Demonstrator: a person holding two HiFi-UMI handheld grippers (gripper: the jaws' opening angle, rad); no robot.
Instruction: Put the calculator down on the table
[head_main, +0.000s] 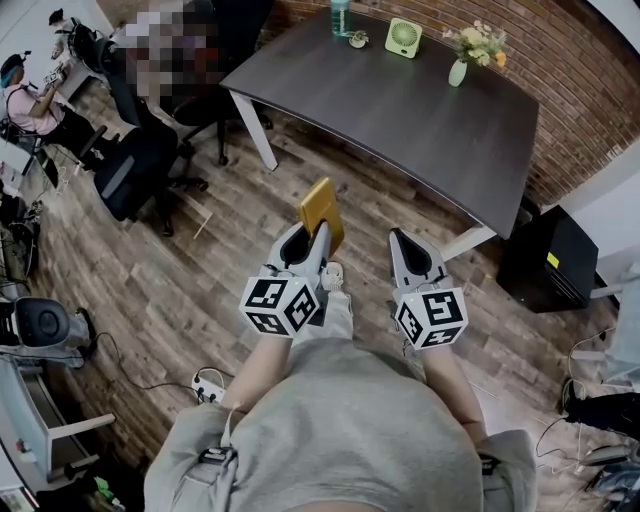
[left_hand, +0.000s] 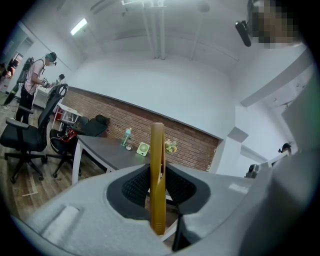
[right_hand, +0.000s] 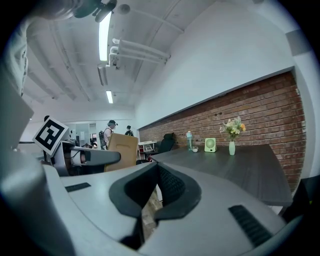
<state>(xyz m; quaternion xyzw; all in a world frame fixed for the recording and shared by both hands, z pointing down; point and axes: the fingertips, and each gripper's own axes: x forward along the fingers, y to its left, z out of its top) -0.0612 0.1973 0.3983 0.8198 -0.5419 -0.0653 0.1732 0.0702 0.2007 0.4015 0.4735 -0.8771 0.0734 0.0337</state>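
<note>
Left gripper view showed the left gripper (left_hand: 158, 194) clamped on the calculator (left_hand: 157, 160), both black pads pressed against its flat faces, with the slab standing upright and edge-on between them. Its upper part rose clear above the jaws, and its lower end reached below the pads. In the head view the right gripper (head_main: 402, 245) was level with the left and just beside it. Its jaws were drawn together with nothing between them.

The calculator hung in the air over the wood floor (head_main: 200, 290), short of the near edge of the table (head_main: 400, 110) and not touching it. The dark tabletop lay ahead, mostly bare. A fan (head_main: 403, 37), a vase (head_main: 458, 72) of flowers and a bottle (head_main: 340, 17) stood along the far side by the brick wall.

Judged from this, the pick-up was done and the setting-down had not begun. The calculator had yet to be carried over the table, lowered onto a bare stretch and let go. There was plenty of free surface near the front edge.

The calculator looked like a thin, rigid, gold-coloured slab, rectangular with rounded corners. The face turned to the head view was plain, and no keys or display could be made out in any view.
</note>
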